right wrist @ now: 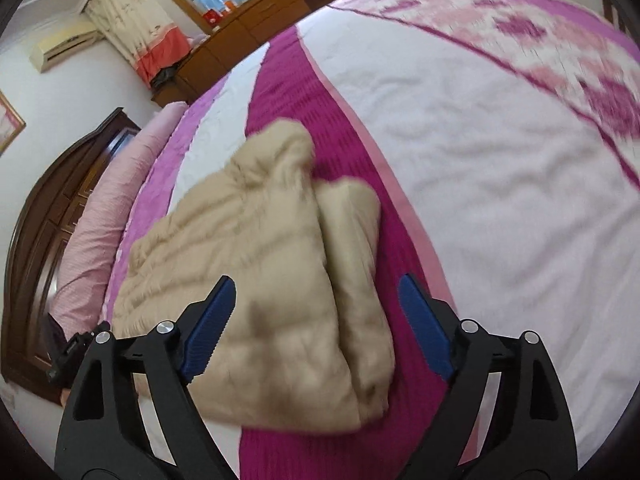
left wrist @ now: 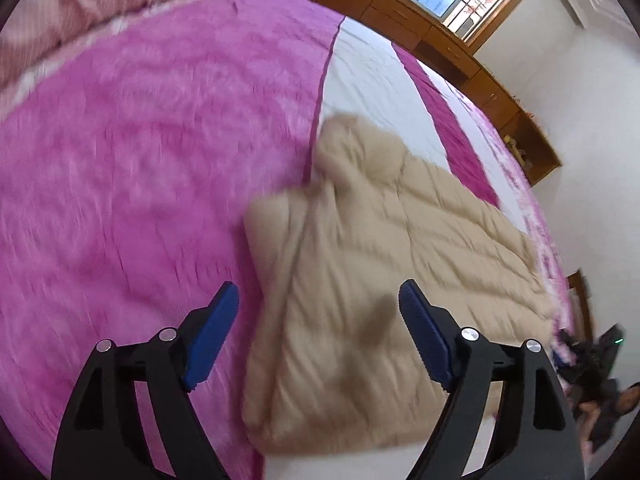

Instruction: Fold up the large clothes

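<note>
A beige quilted puffer jacket (left wrist: 384, 264) lies on the bed, its sleeves folded in over the body and its hood at the far end. It also shows in the right wrist view (right wrist: 260, 280), with one sleeve folded along its right side. My left gripper (left wrist: 320, 304) is open and empty, hovering above the jacket's near left edge. My right gripper (right wrist: 316, 300) is open and empty, hovering above the jacket's near end. Both views are motion-blurred.
The bed cover (left wrist: 120, 184) is pink, magenta and white. A pink pillow (right wrist: 100, 216) lies by the dark wooden headboard (right wrist: 48, 208). A wooden cabinet (left wrist: 460, 48) runs under the window. The other gripper (left wrist: 588, 352) shows at the bed's edge.
</note>
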`<state>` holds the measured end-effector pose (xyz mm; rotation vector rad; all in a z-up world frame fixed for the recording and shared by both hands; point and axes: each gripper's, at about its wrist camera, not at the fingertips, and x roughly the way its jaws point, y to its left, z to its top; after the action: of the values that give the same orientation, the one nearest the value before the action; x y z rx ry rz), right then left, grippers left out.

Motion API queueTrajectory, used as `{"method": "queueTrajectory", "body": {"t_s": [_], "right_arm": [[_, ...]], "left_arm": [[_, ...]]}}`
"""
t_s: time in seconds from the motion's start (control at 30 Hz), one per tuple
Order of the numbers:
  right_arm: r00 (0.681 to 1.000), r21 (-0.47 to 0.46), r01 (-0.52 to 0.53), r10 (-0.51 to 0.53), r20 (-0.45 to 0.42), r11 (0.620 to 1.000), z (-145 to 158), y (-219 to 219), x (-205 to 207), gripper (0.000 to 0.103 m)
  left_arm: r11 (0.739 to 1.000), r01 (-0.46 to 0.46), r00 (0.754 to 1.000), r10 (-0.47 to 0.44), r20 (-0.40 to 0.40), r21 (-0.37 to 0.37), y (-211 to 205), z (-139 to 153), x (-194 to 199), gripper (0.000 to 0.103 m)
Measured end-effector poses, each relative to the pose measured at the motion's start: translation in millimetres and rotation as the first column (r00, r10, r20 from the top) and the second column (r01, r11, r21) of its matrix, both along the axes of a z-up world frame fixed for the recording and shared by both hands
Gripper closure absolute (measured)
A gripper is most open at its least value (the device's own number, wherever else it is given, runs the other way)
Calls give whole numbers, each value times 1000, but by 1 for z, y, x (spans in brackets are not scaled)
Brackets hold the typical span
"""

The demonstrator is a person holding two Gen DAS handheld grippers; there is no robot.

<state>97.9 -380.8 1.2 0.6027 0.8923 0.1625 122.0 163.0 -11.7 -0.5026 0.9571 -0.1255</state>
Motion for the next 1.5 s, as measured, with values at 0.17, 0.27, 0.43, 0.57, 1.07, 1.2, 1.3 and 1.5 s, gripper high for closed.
{"method": "queueTrajectory", "body": {"t_s": [0.17,0.27,0.43,0.57,1.07,1.2,1.3,1.5], "right_arm": [[997,37,27,-24,-73,999,-25,1,-16,19],[995,139,40,-26,-100,989,-37,3,-16,19],[992,197,37,-12,-124,980,-43,16,-1,13],[996,209,9,10,-94,978,-38,25,4,34],[1000,213,2,-3,5,977,6,-20,-84,70],[999,218,28,-24,-21,976,-9,-31,-108,64],[998,211,51,-43,-39,976,-17,-34,-110,56],[997,168,74,-68,-39,983,-14,-35,-109,37]], "left_arm": [[999,51,999,-51,-9,-10,-11,-15,-12,23],[997,79,997,-79,-19,23,-15,-18,-6,23],[996,72,997,-74,-30,-52,-8,-30,-3,23],[965,22,996,-44,-81,-261,4,-49,-3,44],[974,159,980,-175,-91,-162,-57,-10,-69,69],[979,196,974,-201,-108,-55,-66,-17,-84,56],[979,201,974,-196,-109,39,-68,-10,-82,42],[961,193,981,-182,-71,197,-67,23,-92,31]]}}
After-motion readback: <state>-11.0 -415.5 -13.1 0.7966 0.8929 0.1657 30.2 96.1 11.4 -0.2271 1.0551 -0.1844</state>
